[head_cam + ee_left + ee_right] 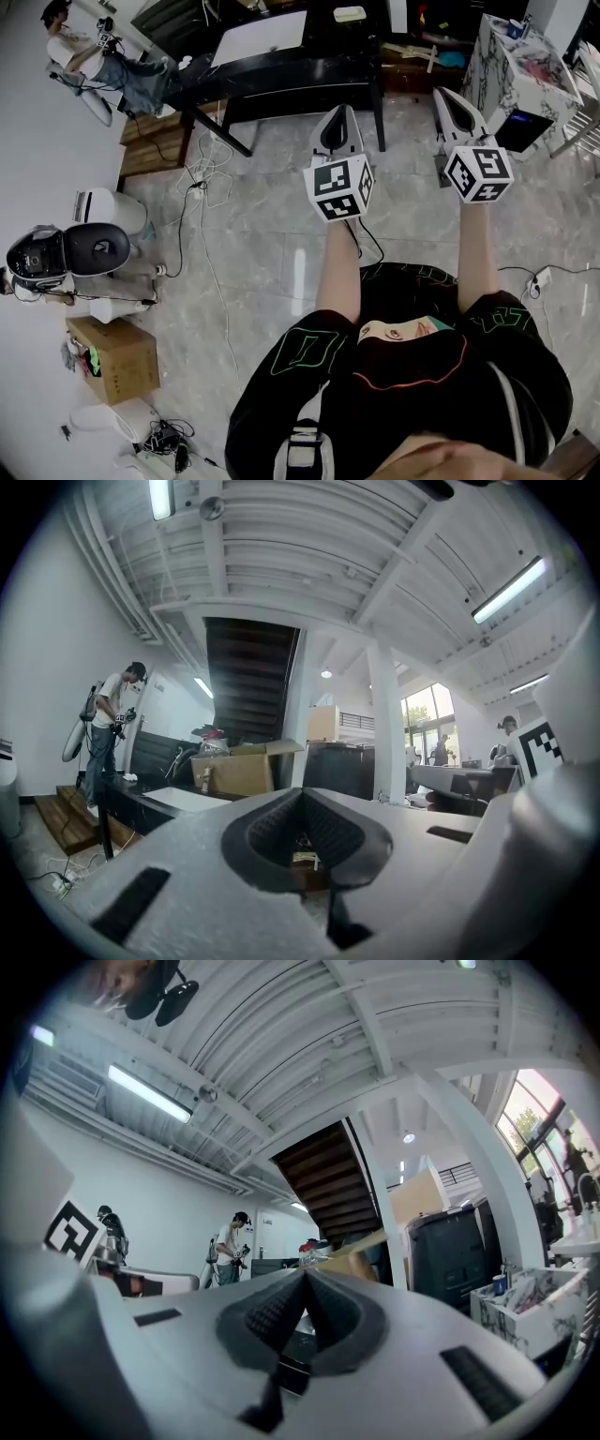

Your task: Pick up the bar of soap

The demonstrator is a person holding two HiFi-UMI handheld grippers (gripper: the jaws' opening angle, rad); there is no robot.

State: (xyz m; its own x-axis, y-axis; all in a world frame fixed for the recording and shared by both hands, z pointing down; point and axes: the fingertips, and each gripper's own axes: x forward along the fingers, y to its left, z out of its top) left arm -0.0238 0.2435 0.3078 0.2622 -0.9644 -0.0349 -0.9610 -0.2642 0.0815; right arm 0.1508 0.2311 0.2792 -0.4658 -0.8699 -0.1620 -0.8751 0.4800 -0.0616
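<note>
Task not started. Left gripper (340, 117) and right gripper (450, 101) held up over the floor (272, 234), jaws clenched, empty. No soap identifiable anywhere; dark table (309, 70) far ahead.

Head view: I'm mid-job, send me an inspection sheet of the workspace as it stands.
Surface: grey marble-tile floor; long black table ahead.
Job's things: nothing seen for sure; a small pale block on the table, too small to tell.
Clutter: brown cardboard box; white-and-black round machine.
Grippers: left gripper and right gripper shut, empty.
Cables: loose leads across the floor.
Surroundings: a person beside the table; marble-patterned white cabinet.
</note>
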